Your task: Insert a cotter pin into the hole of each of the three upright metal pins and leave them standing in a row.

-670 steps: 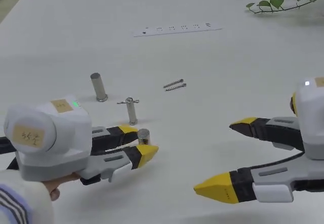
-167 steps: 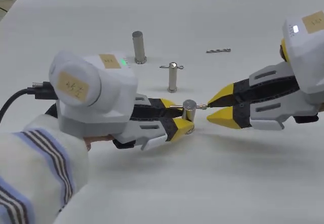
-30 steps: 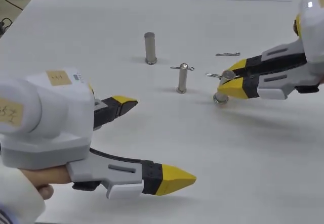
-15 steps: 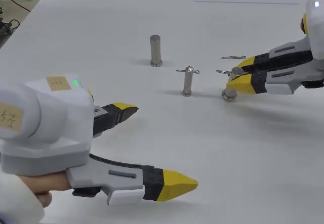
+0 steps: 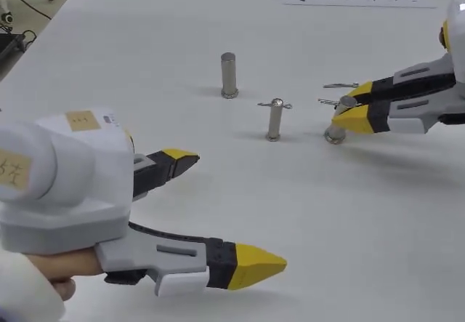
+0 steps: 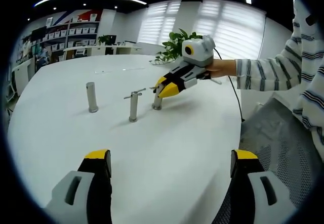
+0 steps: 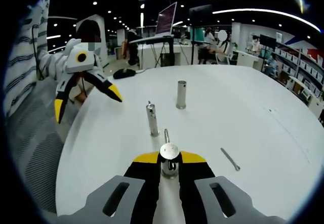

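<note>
Right gripper (image 7: 169,159): jaws closed narrow on the held pin (image 7: 169,152), with one yellow tip against each side of its shaft just below the head.
Held pin: upright between the right jaws, its foot down at the desk (image 5: 145,31). It stands at the right end of the row in the head view.
Inserted cotter pin (image 5: 327,102): passes through the top of the held pin. Its thin end sticks out on the side away from the gripper body, towards the middle pin (image 5: 275,118).
Middle pin: upright on the desk, apart from both grippers, with a crosswise cotter pin (image 5: 275,105) through its top.
Bare pin (image 5: 228,75): upright at the far left end of the row in the head view, well apart from both sets of jaws. I see no cotter pin in it.
Loose cotter pin (image 5: 338,86): lies flat on the desk just beyond the right jaws, not touching them.
Left gripper (image 5: 221,213): jaws spread wide over bare desk on the person's side, well apart from the row.
Count of metal pins: three, all upright, in a slanting line.
Count of cotter pins: three, two of them through pins and one loose.
Striped sleeve (image 6: 263,70): covers the arm behind the right gripper in the left gripper view.
</note>
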